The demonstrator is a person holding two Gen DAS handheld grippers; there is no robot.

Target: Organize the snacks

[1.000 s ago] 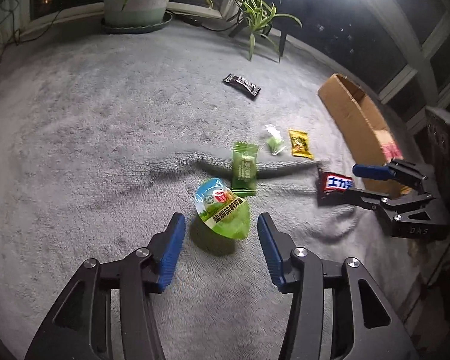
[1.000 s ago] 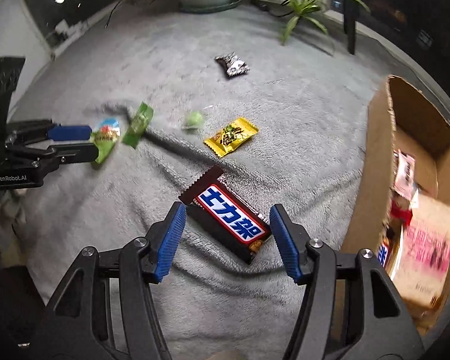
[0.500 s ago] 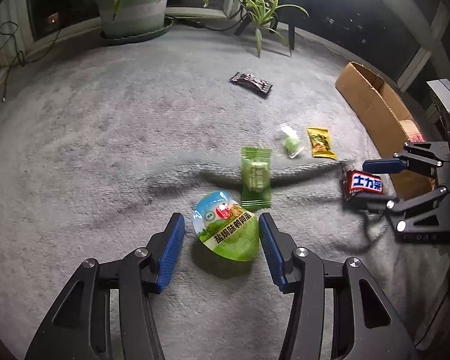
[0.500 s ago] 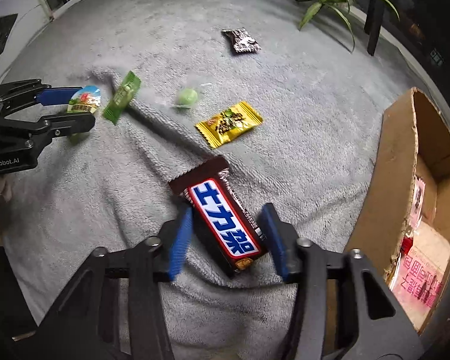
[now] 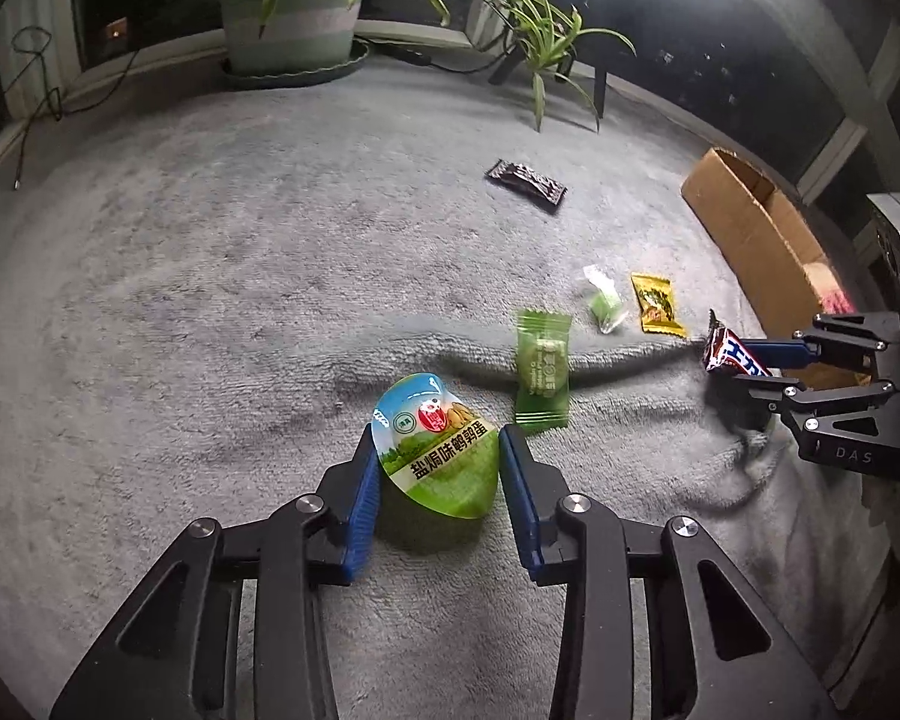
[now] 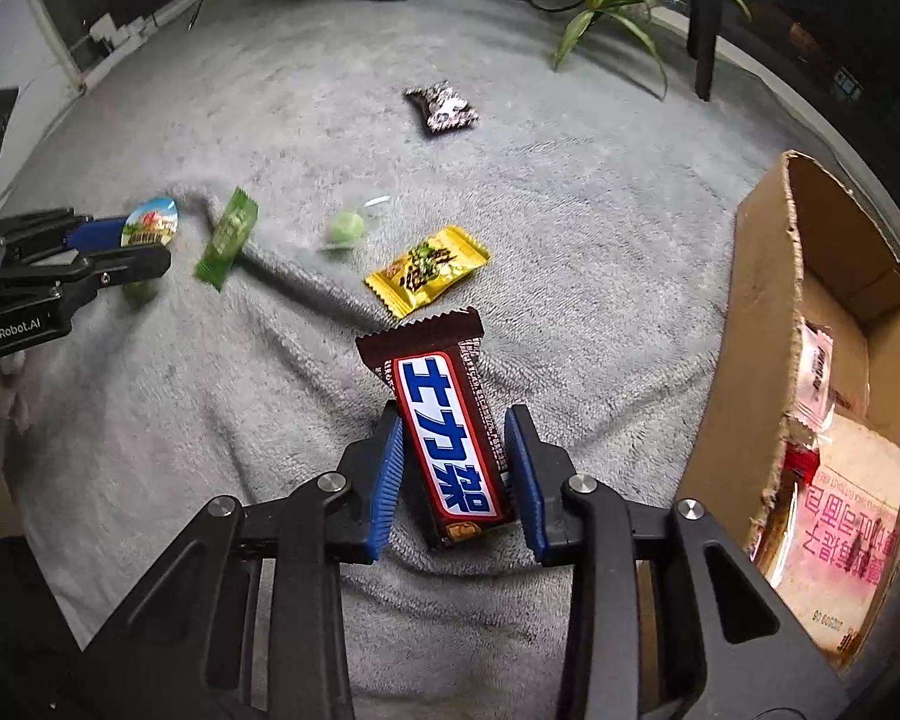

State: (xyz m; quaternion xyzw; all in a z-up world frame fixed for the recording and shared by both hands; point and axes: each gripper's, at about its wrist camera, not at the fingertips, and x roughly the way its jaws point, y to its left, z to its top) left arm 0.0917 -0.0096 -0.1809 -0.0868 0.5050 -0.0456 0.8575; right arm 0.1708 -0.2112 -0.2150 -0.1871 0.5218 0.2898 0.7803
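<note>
My left gripper [image 5: 439,468] is shut on a green egg-shaped snack cup [image 5: 437,450] on the grey carpet; it also shows in the right wrist view [image 6: 150,223]. My right gripper [image 6: 453,450] is shut on a brown chocolate bar [image 6: 450,420] with blue lettering, lifted off the carpet, also visible in the left wrist view [image 5: 732,354]. A green sachet [image 5: 542,366], a small green candy [image 5: 605,303], a yellow packet [image 6: 427,269] and a dark wrapper [image 6: 444,108] lie loose on the carpet.
An open cardboard box [image 6: 756,324] with several packets inside lies at the right. A potted plant [image 5: 288,18] and a smaller plant [image 5: 546,30] stand at the far edge by the window. A fold ridges the carpet [image 6: 306,294].
Both grippers closed: the left onto the egg-shaped cup, the right onto the chocolate bar, which has turned lengthwise and risen off the carpet.
</note>
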